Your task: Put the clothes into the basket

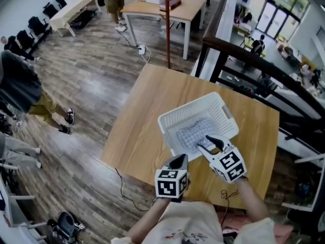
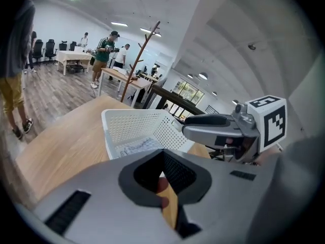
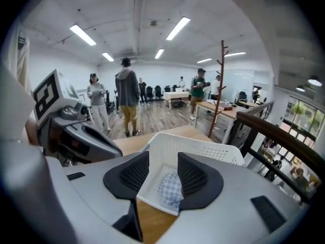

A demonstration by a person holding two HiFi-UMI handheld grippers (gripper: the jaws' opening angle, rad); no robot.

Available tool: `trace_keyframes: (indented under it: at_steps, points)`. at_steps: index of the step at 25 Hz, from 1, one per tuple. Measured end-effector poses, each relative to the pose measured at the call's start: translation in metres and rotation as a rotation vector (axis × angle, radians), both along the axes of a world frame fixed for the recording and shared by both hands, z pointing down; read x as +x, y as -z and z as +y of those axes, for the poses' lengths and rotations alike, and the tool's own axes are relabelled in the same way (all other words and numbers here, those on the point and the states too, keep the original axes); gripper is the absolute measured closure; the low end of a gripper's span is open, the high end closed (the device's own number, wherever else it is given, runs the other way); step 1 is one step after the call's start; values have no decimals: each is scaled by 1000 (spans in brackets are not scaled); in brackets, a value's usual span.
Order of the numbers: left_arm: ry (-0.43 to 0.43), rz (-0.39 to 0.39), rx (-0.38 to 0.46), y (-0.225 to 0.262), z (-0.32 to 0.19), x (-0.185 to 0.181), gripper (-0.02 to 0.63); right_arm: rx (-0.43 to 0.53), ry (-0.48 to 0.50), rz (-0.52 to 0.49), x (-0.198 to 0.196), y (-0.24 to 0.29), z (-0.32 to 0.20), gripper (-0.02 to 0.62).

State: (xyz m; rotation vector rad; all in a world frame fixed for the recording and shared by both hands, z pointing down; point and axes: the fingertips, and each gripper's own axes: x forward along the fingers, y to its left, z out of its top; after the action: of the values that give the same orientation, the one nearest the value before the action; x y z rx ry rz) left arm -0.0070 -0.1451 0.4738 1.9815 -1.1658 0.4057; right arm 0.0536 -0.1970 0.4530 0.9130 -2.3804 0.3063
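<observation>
A white perforated basket [image 1: 167,121] stands on the wooden table [image 1: 137,136], with a blue-and-white checked cloth [image 1: 195,133] lying inside it. My right gripper [image 1: 207,142] hovers over the basket's near side, just above the cloth. Its jaws stand apart with nothing gripped; in the right gripper view the basket [image 3: 203,151] and cloth [image 3: 170,189] show through the gap of the right gripper [image 3: 163,174]. My left gripper [image 1: 179,160] sits outside the basket near the table's front edge, jaws together and empty. In the left gripper view the left gripper [image 2: 163,154] faces the basket [image 2: 132,128].
A black railing [image 1: 264,65] runs behind the table on the right. A thin red-brown pole [image 1: 166,24] rises at the far edge. People stand on the wood floor to the left [image 1: 20,85], and further tables [image 1: 162,6] stand beyond. A cable [image 1: 124,187] hangs off the front edge.
</observation>
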Motion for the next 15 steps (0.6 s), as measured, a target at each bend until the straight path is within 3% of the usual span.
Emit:
trace_keyframes:
  at_steps: [6,15]
  points:
    - [-51,-12,-2,-1,28,6,609,6,-213,-109,28,-5,25,436]
    - [-95,-9,64,19,47,10,609,130,-358,-205,41,29,59,471]
